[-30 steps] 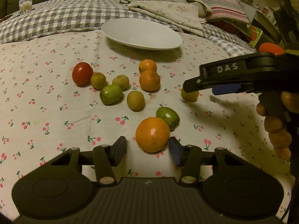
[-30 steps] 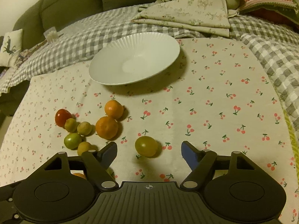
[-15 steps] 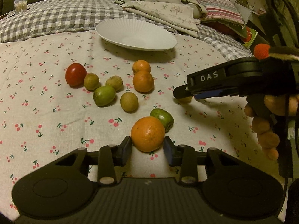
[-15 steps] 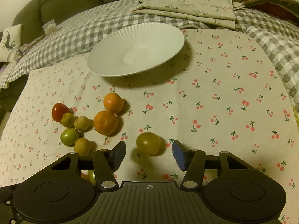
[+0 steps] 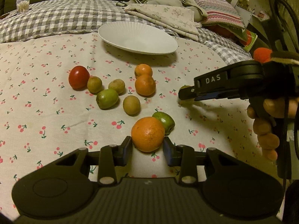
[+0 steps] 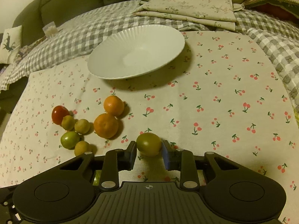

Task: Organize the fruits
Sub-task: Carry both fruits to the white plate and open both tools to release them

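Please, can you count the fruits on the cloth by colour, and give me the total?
Orange: 3
Red: 1
Bright green: 2
Yellow-green or olive: 4
Total: 10

dim yellowish light, fisheye-bent edges

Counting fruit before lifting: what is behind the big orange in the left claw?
A green fruit sits right behind the big orange, partly covered by it.
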Tool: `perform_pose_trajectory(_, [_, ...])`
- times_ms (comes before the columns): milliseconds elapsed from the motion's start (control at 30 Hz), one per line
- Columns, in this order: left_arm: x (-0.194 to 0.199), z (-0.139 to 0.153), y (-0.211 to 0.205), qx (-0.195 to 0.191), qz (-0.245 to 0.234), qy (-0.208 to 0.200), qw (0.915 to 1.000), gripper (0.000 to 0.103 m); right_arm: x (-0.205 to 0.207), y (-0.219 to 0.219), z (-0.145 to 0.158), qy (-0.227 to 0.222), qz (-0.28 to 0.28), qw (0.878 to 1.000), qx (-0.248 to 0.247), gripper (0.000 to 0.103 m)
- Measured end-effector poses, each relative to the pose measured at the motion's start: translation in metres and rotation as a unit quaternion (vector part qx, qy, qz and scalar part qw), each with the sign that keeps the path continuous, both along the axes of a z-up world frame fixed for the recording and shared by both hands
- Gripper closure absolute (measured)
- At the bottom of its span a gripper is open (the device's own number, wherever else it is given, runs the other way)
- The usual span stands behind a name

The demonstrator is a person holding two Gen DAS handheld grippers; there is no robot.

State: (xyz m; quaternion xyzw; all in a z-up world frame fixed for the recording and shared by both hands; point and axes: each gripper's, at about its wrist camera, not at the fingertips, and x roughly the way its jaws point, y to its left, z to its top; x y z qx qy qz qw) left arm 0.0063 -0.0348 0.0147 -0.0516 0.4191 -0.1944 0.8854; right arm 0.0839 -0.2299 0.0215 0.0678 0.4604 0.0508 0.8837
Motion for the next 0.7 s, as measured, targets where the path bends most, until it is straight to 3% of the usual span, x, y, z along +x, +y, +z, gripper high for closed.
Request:
perform_pose_trajectory(267, [0.010, 0.020, 0.012, -0.005, 0.014, -0.021, 0.9997, 0.069, 0.000, -0.010, 0.012, -0.013, -0.017, 0.999, 0.027, 0.076])
perform_pose_trajectory(700, [0.075, 0.046, 0.005, 0.030, 0.013, -0.076, 0.9966, 0.069, 0.018, -0.018, 0.027, -0.037, -0.022, 0.998, 0.037, 0.076])
